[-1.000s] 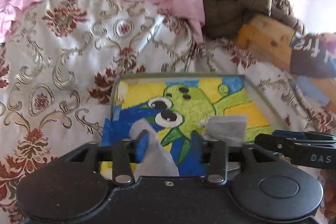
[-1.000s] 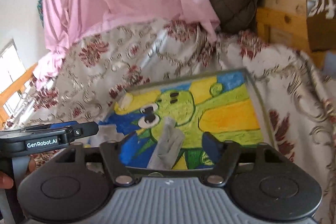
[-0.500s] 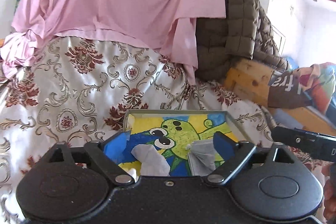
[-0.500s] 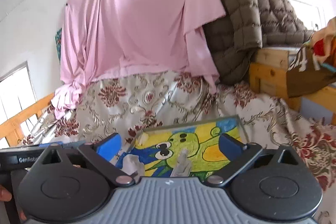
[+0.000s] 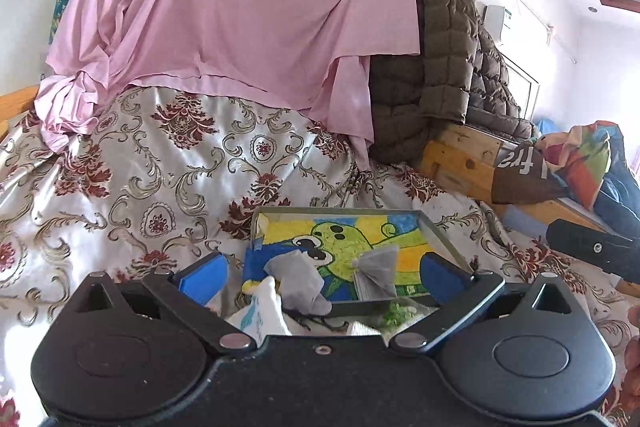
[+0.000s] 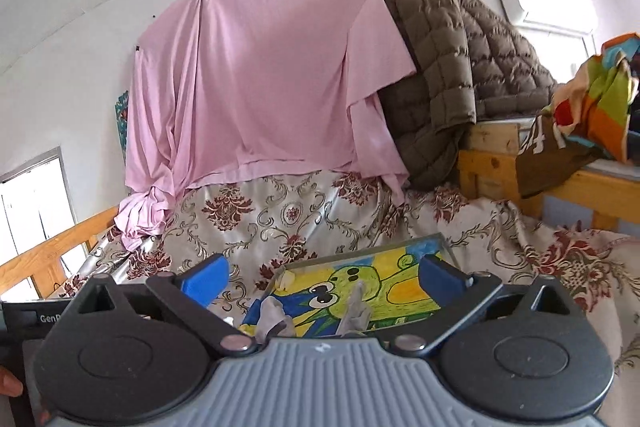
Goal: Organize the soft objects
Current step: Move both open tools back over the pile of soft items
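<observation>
On the floral bedspread [image 5: 168, 163], 2 grey cloths [image 5: 298, 277] lay in the painted tray [image 5: 440, 239], near a white sock [image 5: 262, 311]. The left gripper [image 5: 322, 273] had just spread wide; both it and the right gripper [image 6: 324, 275] gaped empty, a pink sheet [image 5: 240, 7] hanging behind.

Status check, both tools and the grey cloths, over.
Left tool open, jaws just widened, empty. Right tool open, empty. Two grey cloths lie on the frog tray. Nothing in the way.

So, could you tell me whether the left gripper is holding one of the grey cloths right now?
No, the left gripper stands wide open, and both grey cloths lie loose on the painted tray.
</observation>
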`<move>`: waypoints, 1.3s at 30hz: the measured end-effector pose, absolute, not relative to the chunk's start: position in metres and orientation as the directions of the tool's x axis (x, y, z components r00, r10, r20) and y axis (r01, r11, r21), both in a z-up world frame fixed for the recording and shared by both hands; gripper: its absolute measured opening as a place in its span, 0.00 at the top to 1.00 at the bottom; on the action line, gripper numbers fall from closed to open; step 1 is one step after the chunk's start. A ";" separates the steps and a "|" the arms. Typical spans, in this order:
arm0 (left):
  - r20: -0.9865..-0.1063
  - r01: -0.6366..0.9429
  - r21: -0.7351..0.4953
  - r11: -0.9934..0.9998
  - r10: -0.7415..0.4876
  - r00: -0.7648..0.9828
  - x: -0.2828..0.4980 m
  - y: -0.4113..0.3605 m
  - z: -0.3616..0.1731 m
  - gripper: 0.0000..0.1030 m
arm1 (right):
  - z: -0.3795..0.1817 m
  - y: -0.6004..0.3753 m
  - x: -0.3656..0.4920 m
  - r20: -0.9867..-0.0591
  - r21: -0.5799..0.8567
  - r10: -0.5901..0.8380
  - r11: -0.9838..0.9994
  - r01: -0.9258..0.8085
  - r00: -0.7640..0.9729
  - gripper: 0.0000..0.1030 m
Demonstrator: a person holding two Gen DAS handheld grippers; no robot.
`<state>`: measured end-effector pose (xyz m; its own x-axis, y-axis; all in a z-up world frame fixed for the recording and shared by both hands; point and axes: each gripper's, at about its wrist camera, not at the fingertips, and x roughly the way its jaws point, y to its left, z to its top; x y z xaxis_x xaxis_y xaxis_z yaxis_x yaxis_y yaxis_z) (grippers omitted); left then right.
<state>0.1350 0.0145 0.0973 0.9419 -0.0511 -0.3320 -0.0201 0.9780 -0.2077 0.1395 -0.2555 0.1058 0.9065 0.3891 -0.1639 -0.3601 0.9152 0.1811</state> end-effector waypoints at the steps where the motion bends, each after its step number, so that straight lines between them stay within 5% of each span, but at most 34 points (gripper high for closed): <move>1: -0.332 -0.022 -0.209 0.978 -0.049 0.942 0.131 0.015 0.097 0.01 | 0.104 -0.256 0.134 -0.158 0.173 0.386 0.917 -0.359 0.909 0.00; 11: -0.333 -0.022 -0.214 0.977 -0.052 0.941 0.090 0.012 0.079 0.01 | 0.070 -0.251 0.085 -0.162 0.060 0.332 0.943 -0.327 0.929 0.00; 39: -0.547 -0.072 -0.238 0.969 -0.072 0.834 0.063 -0.004 0.003 0.01 | -0.011 -0.247 0.077 -0.479 0.032 0.328 0.933 -0.357 0.814 0.00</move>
<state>0.0633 -0.0039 0.0032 0.8338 -0.0719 -0.5473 -0.0724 0.9686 -0.2377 0.0773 -0.2471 -0.0107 0.8140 0.3280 -0.4794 -0.3572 0.9335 0.0323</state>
